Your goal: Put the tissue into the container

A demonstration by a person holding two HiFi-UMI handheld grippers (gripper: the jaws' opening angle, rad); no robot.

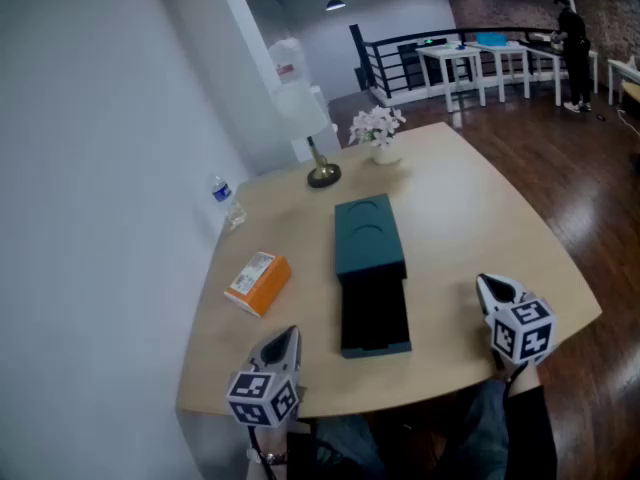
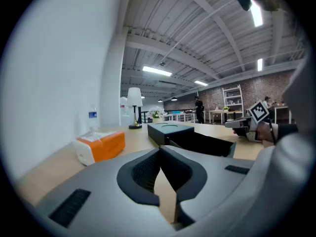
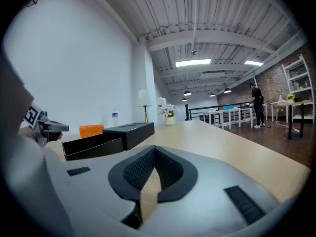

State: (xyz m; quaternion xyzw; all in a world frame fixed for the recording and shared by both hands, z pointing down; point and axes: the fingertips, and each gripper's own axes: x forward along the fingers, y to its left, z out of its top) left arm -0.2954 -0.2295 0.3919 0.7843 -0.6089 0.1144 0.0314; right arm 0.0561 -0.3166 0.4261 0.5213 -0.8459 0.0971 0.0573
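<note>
An orange tissue box (image 1: pixel 258 283) lies on the left part of the wooden table (image 1: pixel 470 208), with a white tissue showing at its top (image 2: pixel 100 135). The dark teal container (image 1: pixel 368 233) sits mid-table, and its black drawer (image 1: pixel 374 316) is pulled out toward me. My left gripper (image 1: pixel 288 336) hovers at the near left edge, shut and empty, just short of the tissue box (image 2: pixel 98 147). My right gripper (image 1: pixel 484 283) is at the near right, to the right of the drawer, also shut with nothing in it. In the right gripper view the container (image 3: pixel 129 131) lies ahead to the left.
A lamp (image 1: pixel 318 158), a pot of white flowers (image 1: pixel 378 133) and a small water bottle (image 1: pixel 224 196) stand at the far side of the table. A white wall runs along the left. White tables and a person stand far behind.
</note>
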